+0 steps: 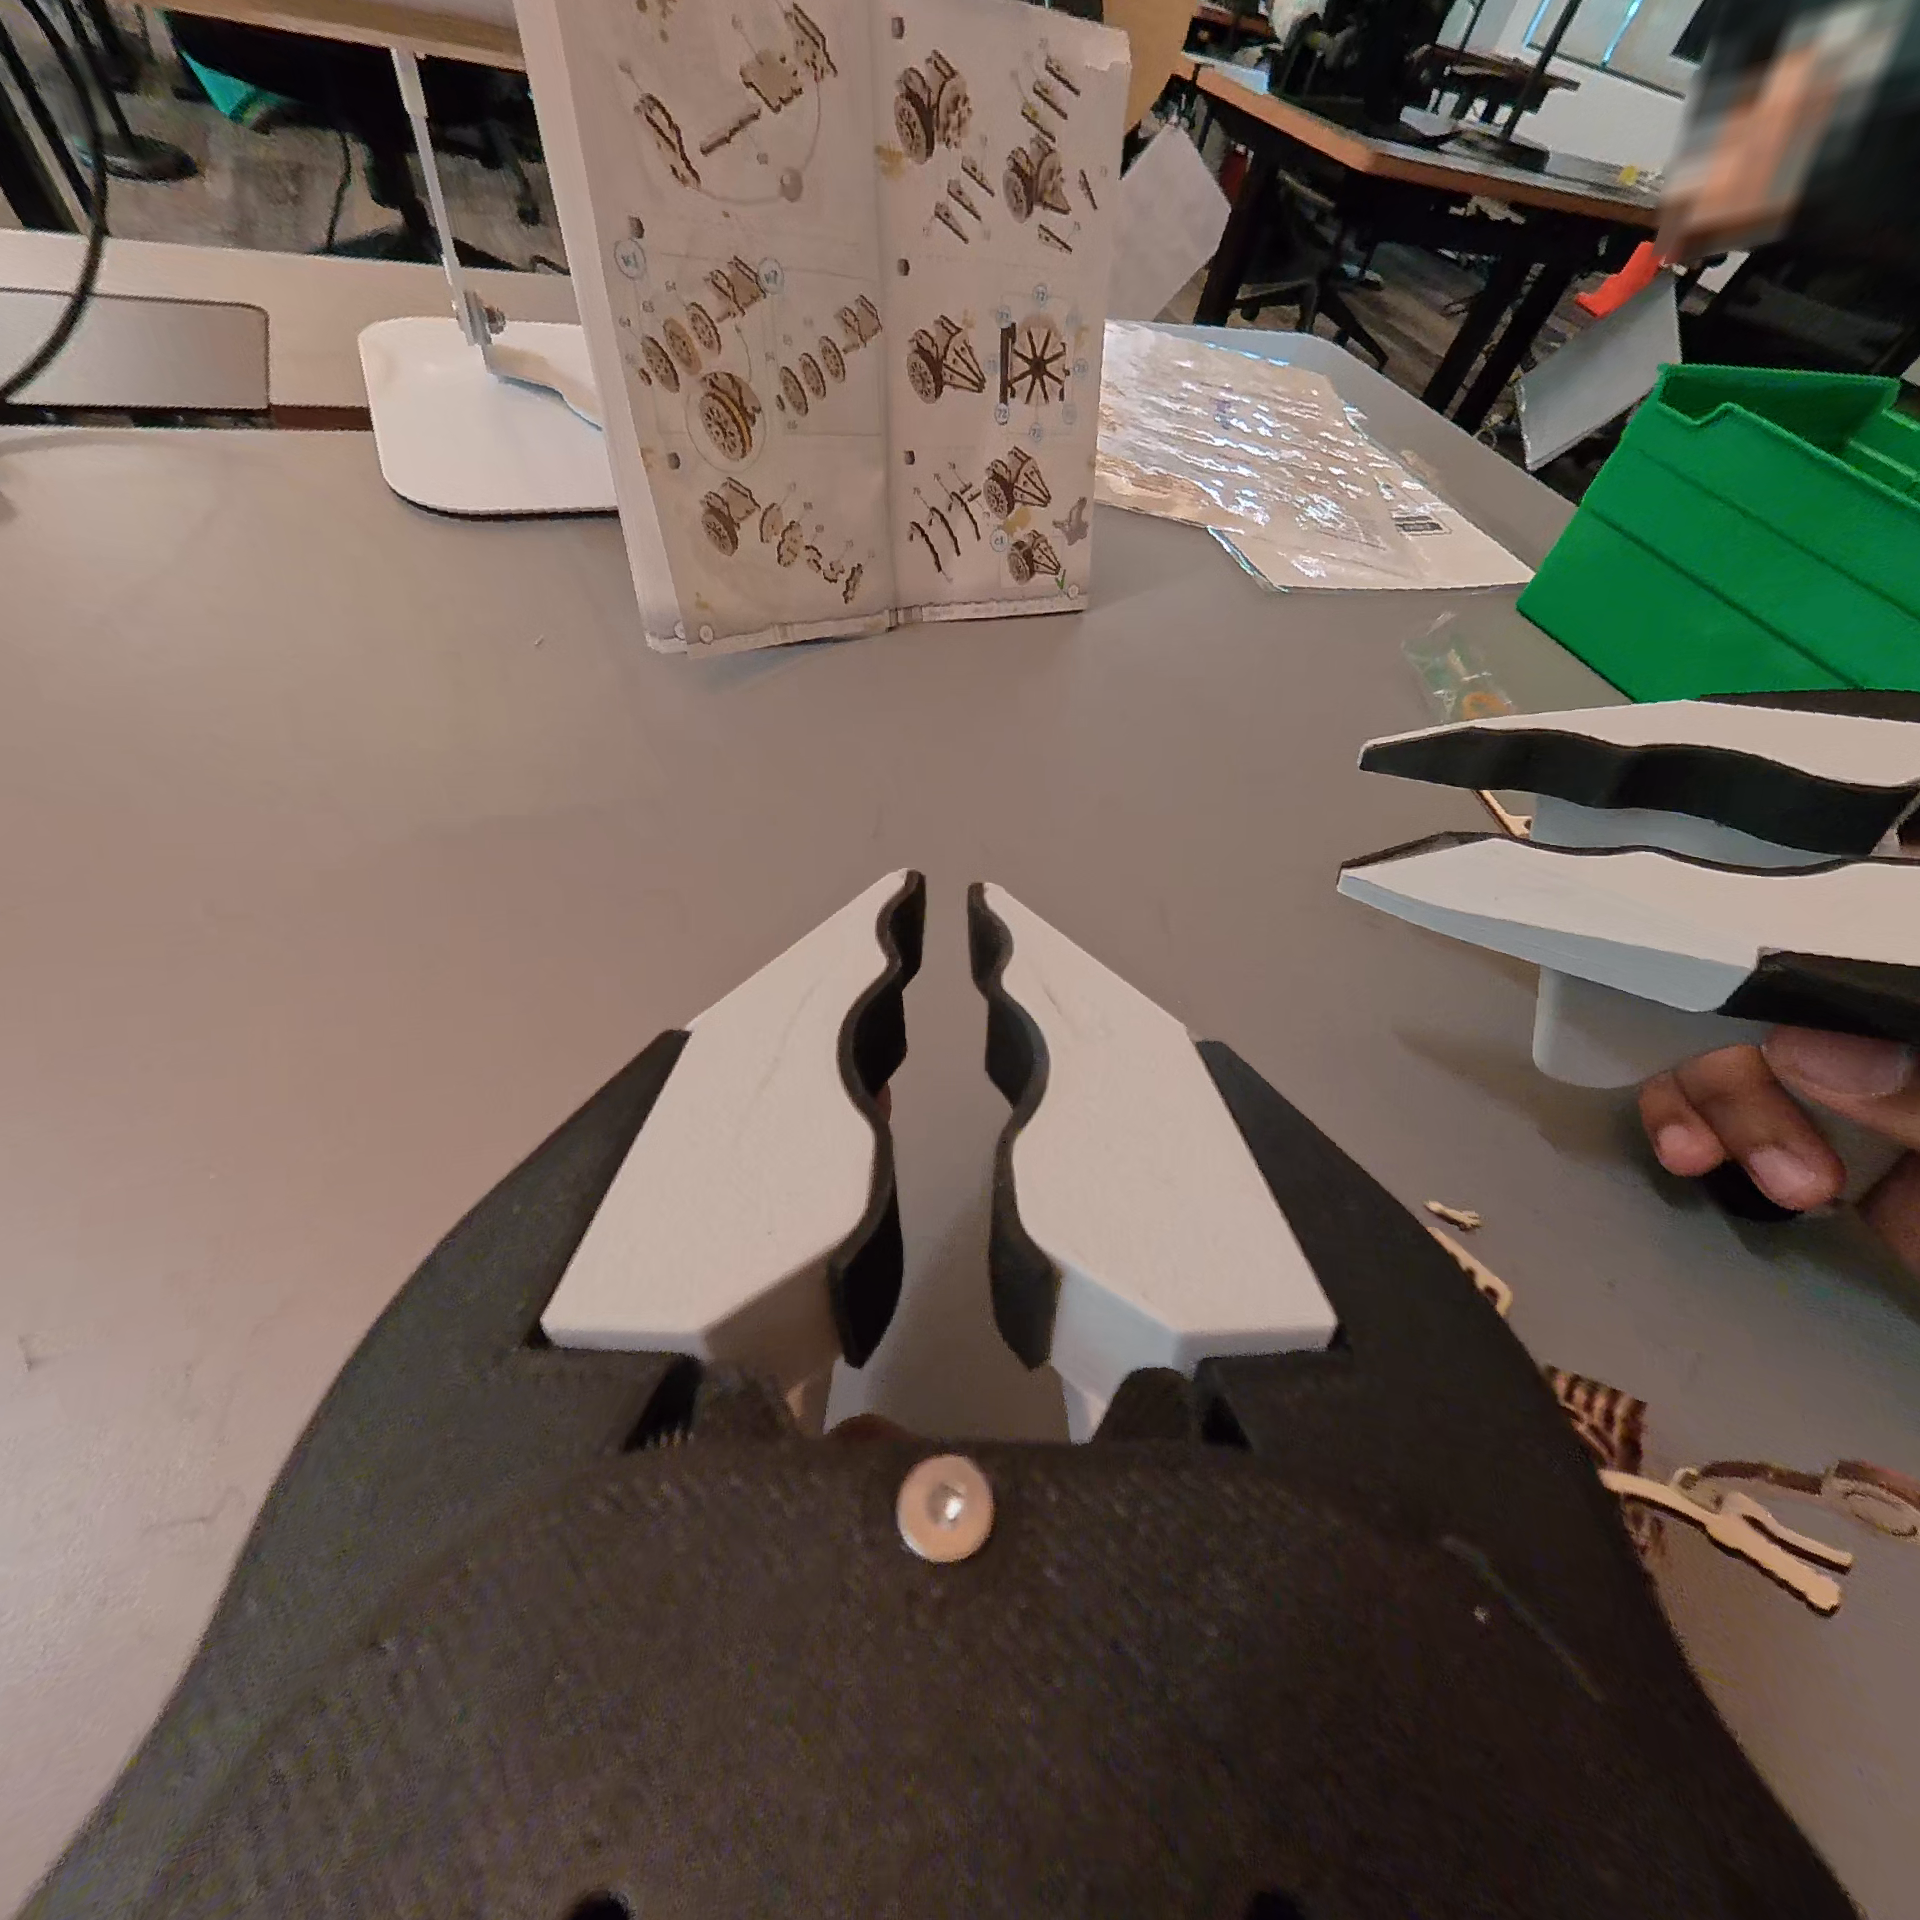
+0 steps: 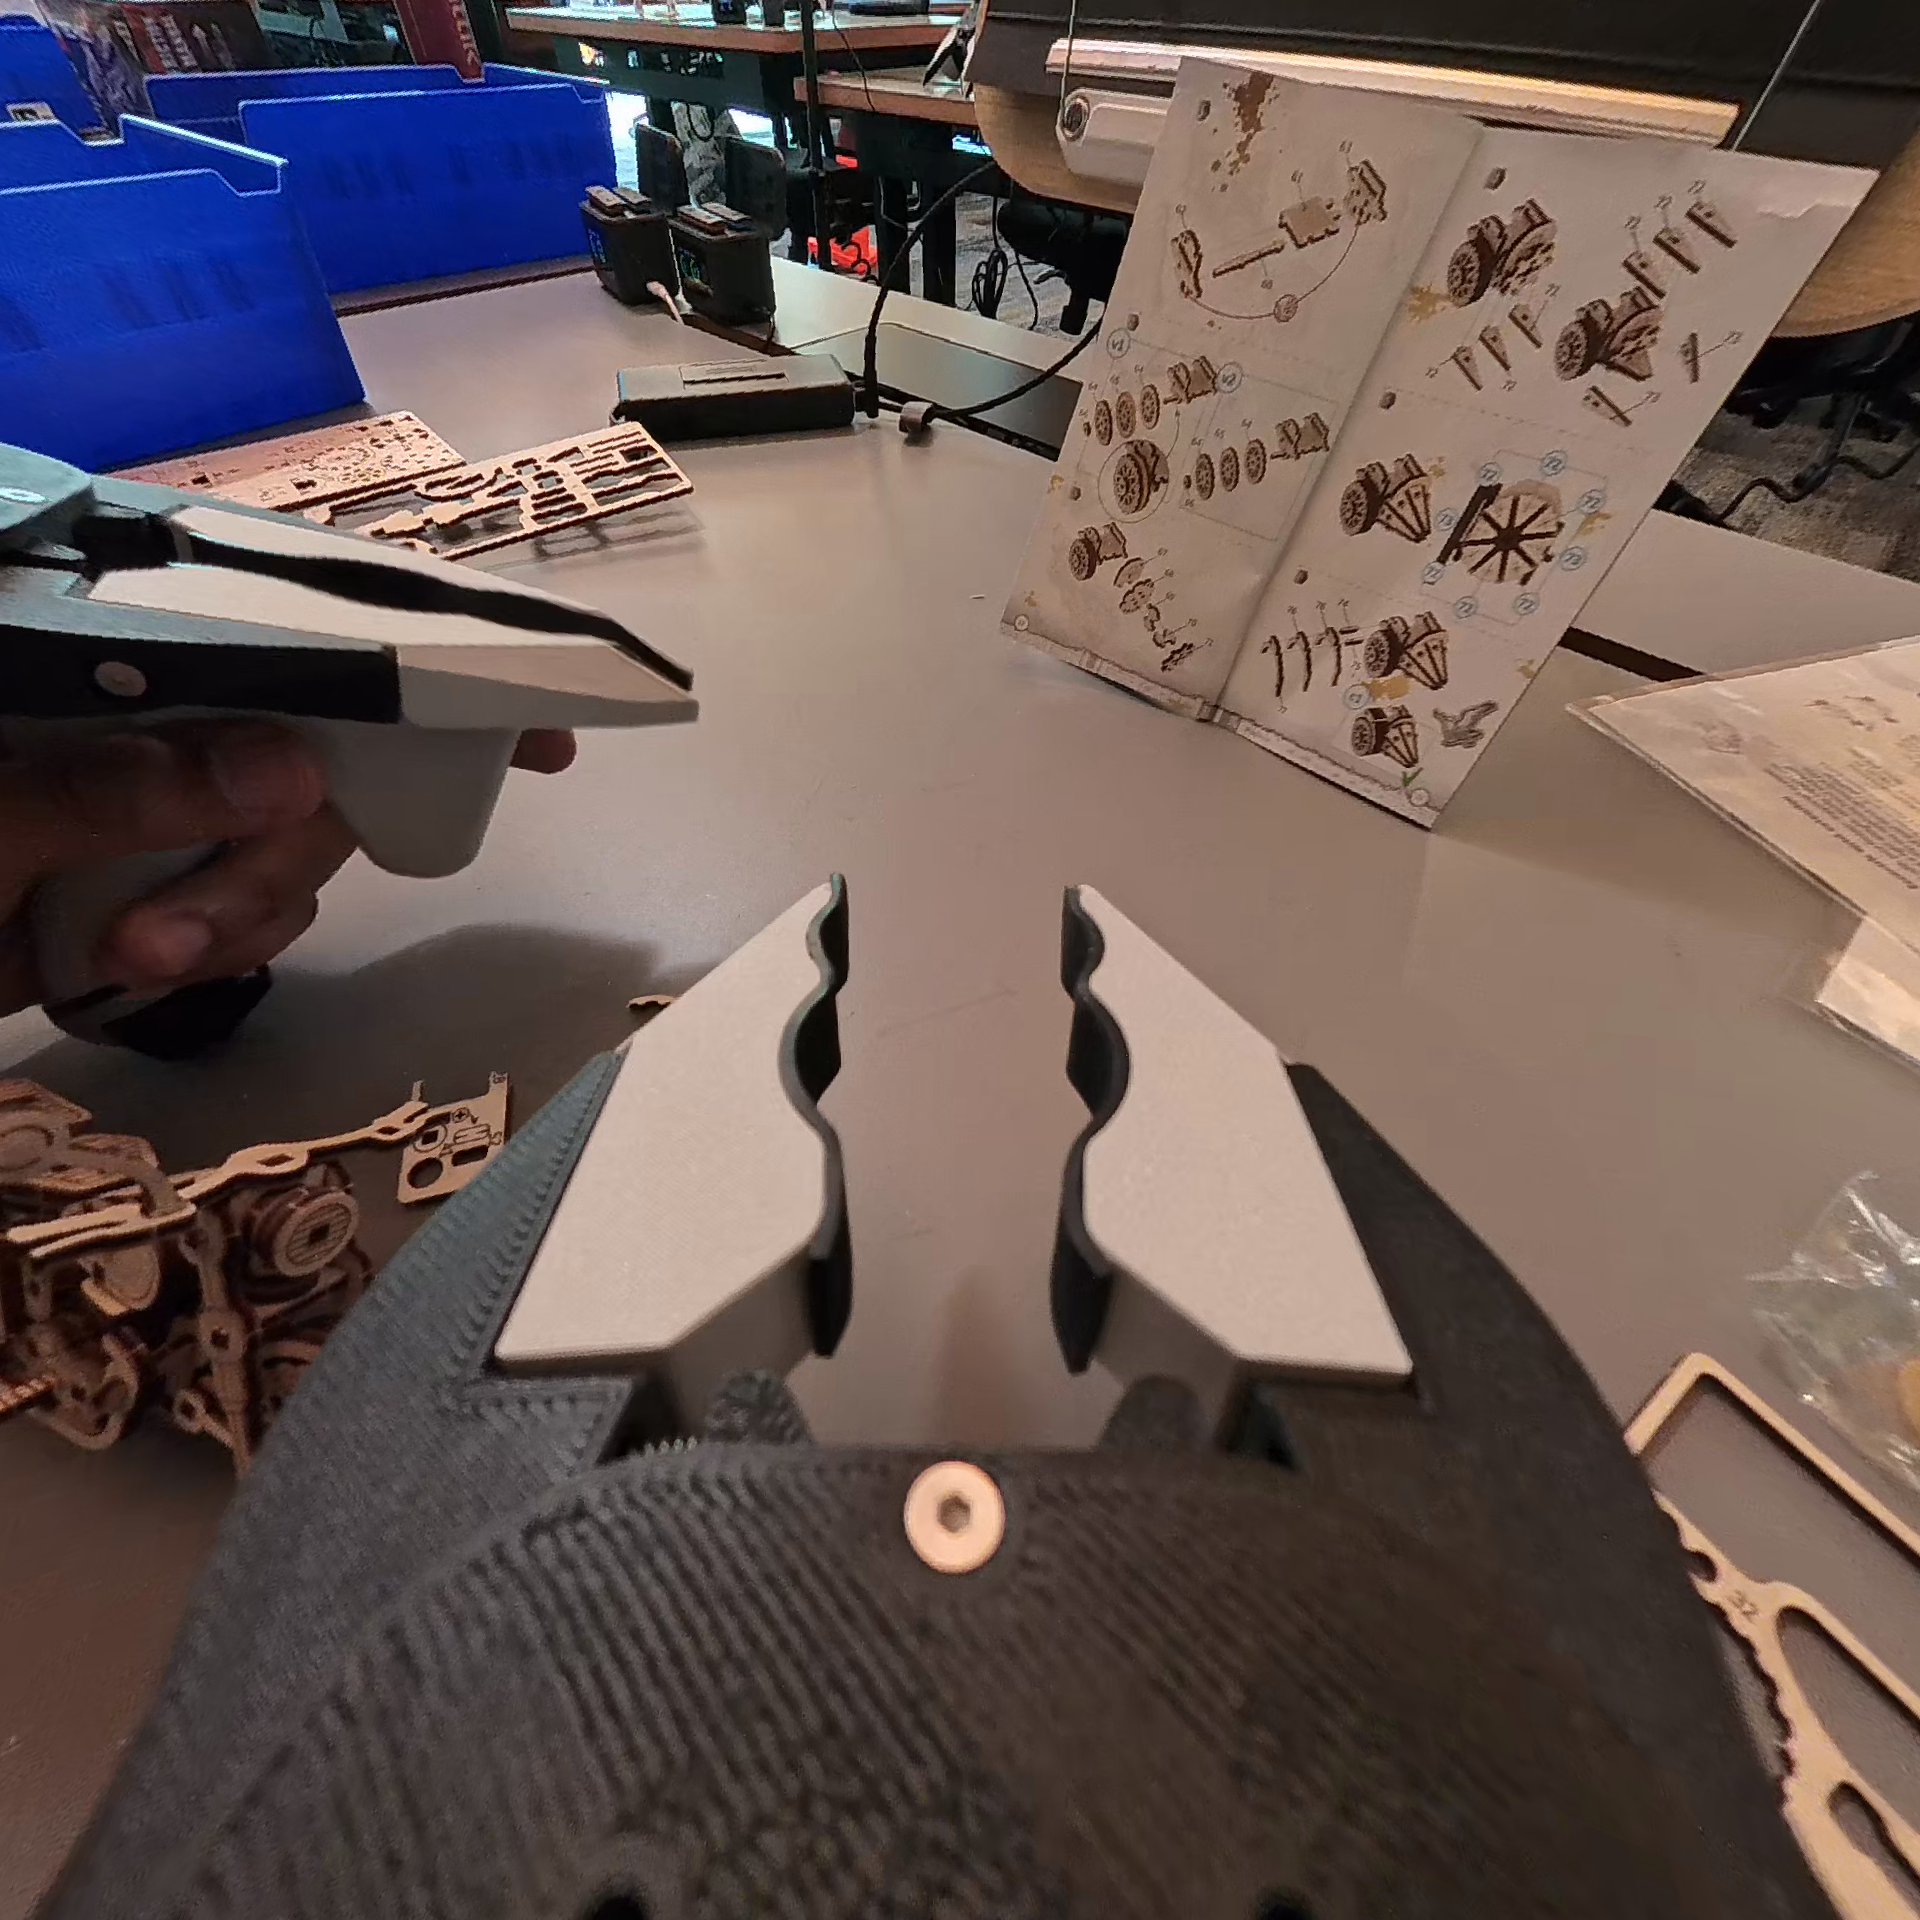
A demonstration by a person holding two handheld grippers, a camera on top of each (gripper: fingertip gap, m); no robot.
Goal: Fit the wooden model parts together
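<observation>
The left tool (image 1: 945, 883) hovers low over a bare stretch of the grey bench (image 1: 416, 831), its two white fingers drawn almost together with only a thin slit between the tips and nothing in it. The right tool (image 2: 954, 894) stands open with a clear gap between its fingers, also empty, over the same matte grey surface.

Each tool shows in the other's view. The left one comes in from the left edge of the right wrist view, level with the bench, a hand (image 2: 156, 862) wrapped round its white grip below. The right one reaches in from the right edge of the left wrist view, turned on its side, fingers (image 1: 1766, 1153) curled under its handle.

The part-built wooden model (image 2: 156, 1268) sits on the bench just left of the right tool's body, a dense brown block of gears and plates; its long axis cannot be told, since the frame edge cuts it. Loose wooden pieces (image 2: 457, 1138) lie beside it, and punched-out part sheets (image 2: 499, 488) lie flat farther back.

An instruction booklet (image 1: 862, 312) stands open and upright ahead of both tools. A green bin (image 1: 1745, 540) sits at the right, blue bins (image 2: 156, 260) at the far left. Beyond are other desks, cables and chairs.
</observation>
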